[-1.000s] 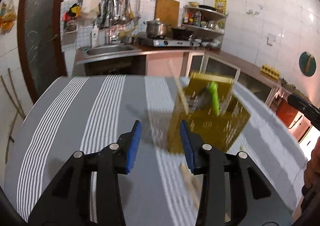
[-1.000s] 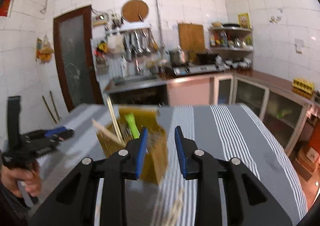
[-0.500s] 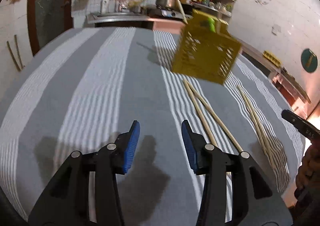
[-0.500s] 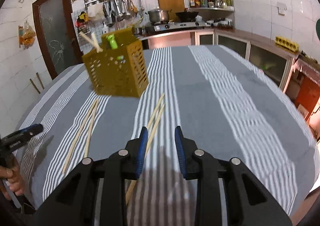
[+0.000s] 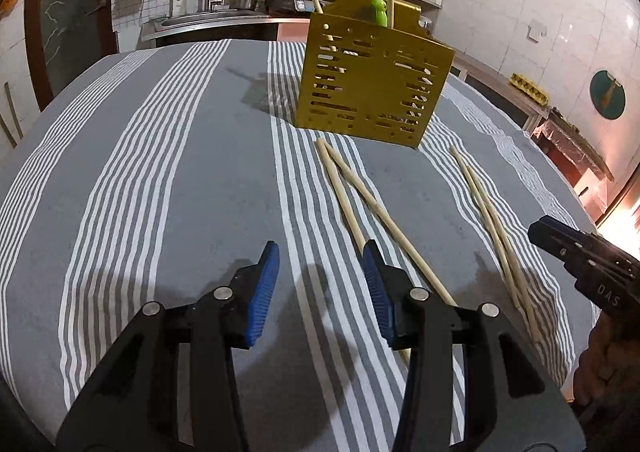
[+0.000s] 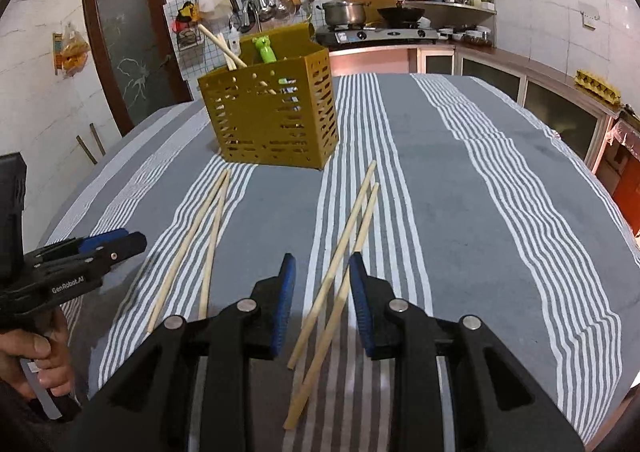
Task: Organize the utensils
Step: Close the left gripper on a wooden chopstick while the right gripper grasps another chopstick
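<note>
Four loose chopsticks (image 6: 208, 240) are lying by one yellow basket (image 6: 272, 120); both grippers' fingers (image 6: 286, 292) are hanging released, holding nothing.

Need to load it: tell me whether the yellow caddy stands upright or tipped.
Upright: the caddy sits flat on the cloth, open top up, chopsticks poking out.

A utensil holder (image 6: 276, 120) is set on the striped tablecloth (image 6: 460, 188), well ahead of the right gripper (image 6: 322, 292). One chopstick pair (image 6: 340, 272) is laid between its jaws; another pair (image 6: 196, 244) is laid to its left, before the holder.
</note>
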Motion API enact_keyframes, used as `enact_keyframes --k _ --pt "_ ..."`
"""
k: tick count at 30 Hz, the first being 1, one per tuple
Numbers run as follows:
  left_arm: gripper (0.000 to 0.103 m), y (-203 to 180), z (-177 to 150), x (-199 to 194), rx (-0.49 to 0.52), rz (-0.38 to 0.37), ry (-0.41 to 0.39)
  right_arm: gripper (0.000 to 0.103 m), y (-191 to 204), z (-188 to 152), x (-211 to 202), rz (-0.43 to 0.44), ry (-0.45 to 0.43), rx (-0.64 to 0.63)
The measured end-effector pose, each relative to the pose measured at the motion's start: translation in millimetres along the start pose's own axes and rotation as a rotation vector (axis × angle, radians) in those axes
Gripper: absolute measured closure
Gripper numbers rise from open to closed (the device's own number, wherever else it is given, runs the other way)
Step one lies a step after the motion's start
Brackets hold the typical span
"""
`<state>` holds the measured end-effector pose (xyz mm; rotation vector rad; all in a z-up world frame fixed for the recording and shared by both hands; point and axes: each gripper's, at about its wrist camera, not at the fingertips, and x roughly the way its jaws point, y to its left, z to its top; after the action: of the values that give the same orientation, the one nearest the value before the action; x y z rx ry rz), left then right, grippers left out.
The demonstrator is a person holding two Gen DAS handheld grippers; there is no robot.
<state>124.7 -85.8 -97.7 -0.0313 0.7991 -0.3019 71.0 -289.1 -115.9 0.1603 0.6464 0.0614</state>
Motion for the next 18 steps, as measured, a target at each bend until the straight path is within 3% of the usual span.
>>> enact_keyframes --k 12,18 --pt "0.06 -7.0 19.5 38.0 0.035 0.014 0.073 0.076 6.3 18.2 35.9 -0.002 0.061 -0.006" --pt "0.061 -6.3 23.4 51.9 0.036 0.016 0.106 0.076 5.0 19.3 56.6 -0.046 0.131 -0.009"
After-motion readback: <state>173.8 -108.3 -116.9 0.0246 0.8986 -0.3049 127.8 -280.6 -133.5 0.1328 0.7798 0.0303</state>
